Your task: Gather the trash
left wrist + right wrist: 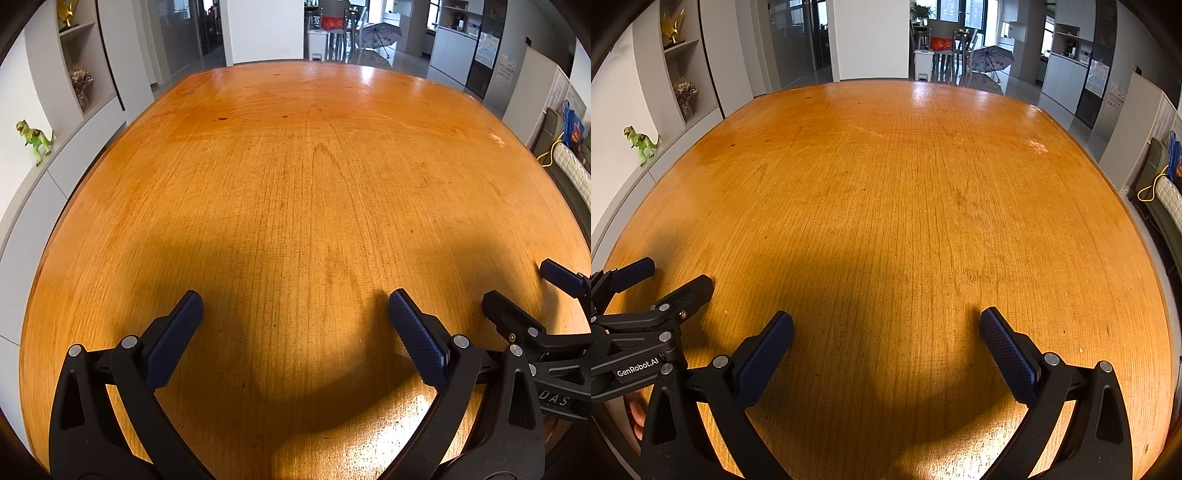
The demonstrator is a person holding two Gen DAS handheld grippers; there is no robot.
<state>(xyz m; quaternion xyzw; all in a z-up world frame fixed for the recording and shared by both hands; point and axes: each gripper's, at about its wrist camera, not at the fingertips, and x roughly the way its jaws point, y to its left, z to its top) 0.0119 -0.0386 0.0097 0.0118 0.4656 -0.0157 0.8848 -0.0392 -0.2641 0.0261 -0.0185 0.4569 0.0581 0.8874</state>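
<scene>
Only right view shows fingertips [637,417] under left gripper [670,278].

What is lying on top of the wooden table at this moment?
The wooden table shows only bare wood, some small dark spots and the shadows of the tools. No trash is visible on it. The strip nearest the camera, behind the left tool and right tool, is covered.

Wooden table [295,184], green toy dinosaur [34,140], umbrella [380,35]
</scene>
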